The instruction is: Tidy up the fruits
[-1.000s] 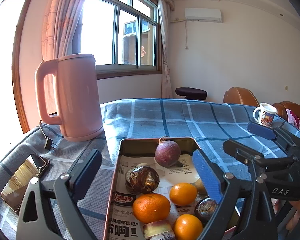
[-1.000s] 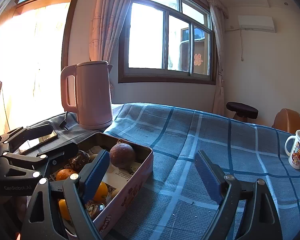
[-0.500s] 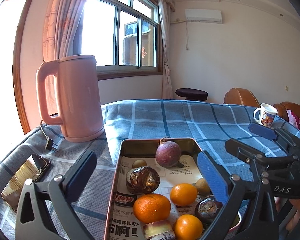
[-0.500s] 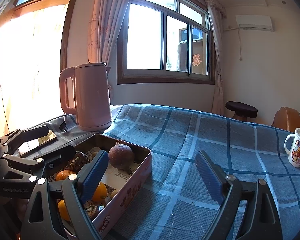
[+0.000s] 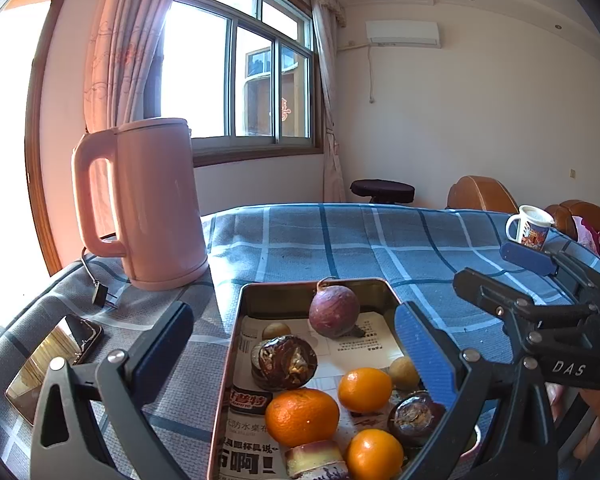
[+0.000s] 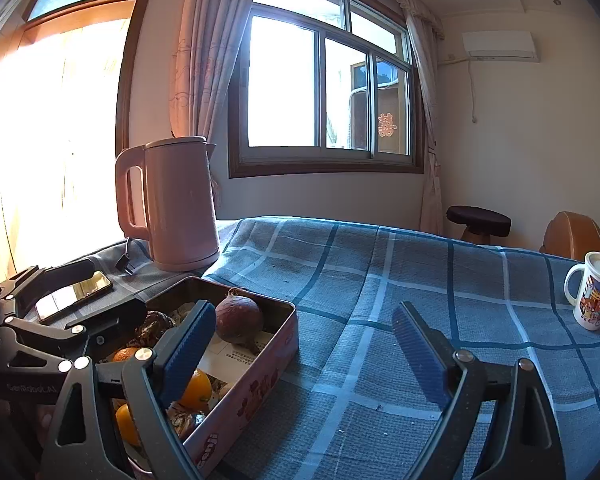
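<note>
In the left wrist view, the left claw [image 5: 296,346] has spread wider over the last second and drawn back a little, so more of the tin [image 5: 236,340] shows between its fingers. It is open and holds nothing. The fruit lies in the tin on printed paper: a purple passion fruit [image 5: 334,311] at the far end, three oranges [image 5: 302,416] nearer, with dark wrapped pieces among them. The widened claw suggests readiness to take a fruit, though which one cannot be told.

In the right wrist view, the right claw [image 6: 304,350] has barely moved; it hangs open and empty over the blue checked cloth [image 6: 380,280] on the tabletop. A pink kettle [image 6: 172,204], a phone [image 6: 74,294] and a mug [image 6: 592,294] stand there, with a sunny window [image 6: 324,92] behind.
</note>
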Demonstrator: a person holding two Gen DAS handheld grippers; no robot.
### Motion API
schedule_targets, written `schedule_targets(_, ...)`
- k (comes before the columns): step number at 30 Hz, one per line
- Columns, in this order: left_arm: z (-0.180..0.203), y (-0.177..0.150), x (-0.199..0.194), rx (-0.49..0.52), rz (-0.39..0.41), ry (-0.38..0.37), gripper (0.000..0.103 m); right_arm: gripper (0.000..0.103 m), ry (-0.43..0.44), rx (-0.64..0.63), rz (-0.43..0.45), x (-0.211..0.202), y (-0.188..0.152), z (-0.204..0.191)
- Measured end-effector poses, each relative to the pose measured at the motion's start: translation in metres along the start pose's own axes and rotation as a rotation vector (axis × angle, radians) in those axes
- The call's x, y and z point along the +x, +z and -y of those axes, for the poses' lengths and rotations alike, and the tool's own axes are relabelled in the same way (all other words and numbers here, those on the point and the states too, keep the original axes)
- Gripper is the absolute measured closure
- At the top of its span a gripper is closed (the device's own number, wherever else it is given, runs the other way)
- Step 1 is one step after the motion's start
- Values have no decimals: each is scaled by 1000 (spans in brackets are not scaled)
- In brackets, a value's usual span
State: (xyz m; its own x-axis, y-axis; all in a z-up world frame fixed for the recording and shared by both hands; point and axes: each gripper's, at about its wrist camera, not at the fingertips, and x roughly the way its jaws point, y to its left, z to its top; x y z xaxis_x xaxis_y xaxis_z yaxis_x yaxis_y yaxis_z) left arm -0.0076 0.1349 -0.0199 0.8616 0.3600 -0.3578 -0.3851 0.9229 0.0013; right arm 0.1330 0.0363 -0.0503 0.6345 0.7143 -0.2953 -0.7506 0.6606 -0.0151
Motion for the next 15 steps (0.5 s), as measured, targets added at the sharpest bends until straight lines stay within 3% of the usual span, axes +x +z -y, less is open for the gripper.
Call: schedule_targets(15,-3,0,4,-19,-22,13,0,11,-4,3,3,-1,0,1)
